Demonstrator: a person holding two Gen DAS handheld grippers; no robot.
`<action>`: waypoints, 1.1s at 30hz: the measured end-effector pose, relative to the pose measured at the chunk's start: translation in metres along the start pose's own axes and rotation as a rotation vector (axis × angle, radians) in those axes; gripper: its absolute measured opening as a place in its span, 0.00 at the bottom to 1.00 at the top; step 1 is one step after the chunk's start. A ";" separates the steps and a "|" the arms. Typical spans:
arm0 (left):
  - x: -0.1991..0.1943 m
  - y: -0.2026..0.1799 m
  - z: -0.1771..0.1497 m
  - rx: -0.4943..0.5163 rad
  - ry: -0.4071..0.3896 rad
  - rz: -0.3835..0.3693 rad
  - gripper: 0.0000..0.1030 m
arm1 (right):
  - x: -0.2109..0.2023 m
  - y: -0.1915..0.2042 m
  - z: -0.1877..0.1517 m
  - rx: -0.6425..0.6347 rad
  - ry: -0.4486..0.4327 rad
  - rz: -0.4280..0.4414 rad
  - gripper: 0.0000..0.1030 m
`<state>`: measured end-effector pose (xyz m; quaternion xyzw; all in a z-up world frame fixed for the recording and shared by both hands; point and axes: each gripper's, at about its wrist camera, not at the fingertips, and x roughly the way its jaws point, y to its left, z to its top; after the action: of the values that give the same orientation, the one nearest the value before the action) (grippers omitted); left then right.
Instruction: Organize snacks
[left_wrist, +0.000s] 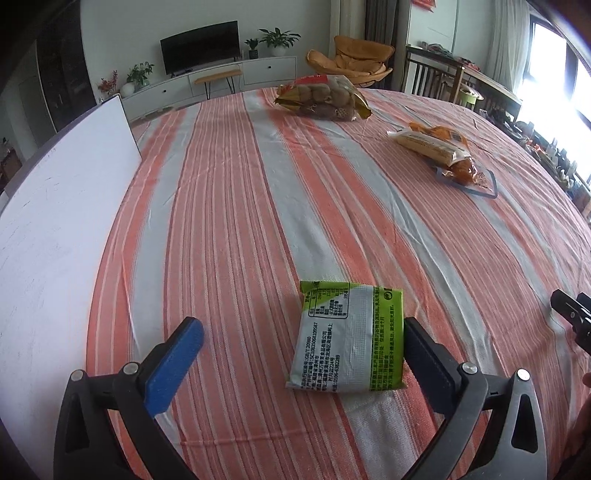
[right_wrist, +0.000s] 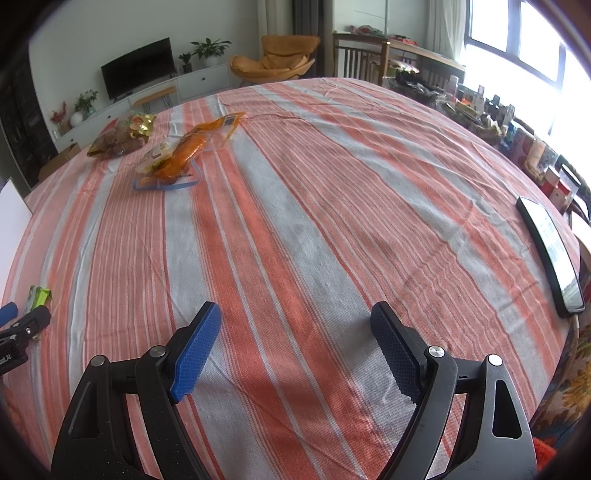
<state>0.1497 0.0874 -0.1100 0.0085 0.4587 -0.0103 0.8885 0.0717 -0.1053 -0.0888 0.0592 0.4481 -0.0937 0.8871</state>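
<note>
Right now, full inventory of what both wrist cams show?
green-and-white snack packet: 1, flat on the cloth, between the left gripper's open fingers, right finger beside its edge
bag of brown round snacks: 1, clear with red and gold, far side
orange snack packs: a small overlapping pile, count unclear, far side
striped tablecloth: 1, orange and grey
white board: 1, left edge
phone: 1, black, right edge
left gripper: open
right gripper: open, empty
</note>
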 end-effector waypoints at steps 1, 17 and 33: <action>0.000 0.000 0.000 0.000 0.000 0.000 1.00 | 0.000 0.000 0.001 -0.002 0.002 0.010 0.84; 0.000 0.001 0.000 -0.001 -0.001 -0.002 1.00 | 0.094 0.167 0.158 -0.532 0.115 0.222 0.78; -0.009 -0.022 0.000 0.105 0.036 -0.073 0.75 | 0.003 0.060 0.049 -0.344 0.185 0.323 0.32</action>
<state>0.1440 0.0655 -0.1028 0.0384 0.4733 -0.0667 0.8775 0.1250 -0.0563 -0.0608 -0.0133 0.5215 0.1327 0.8428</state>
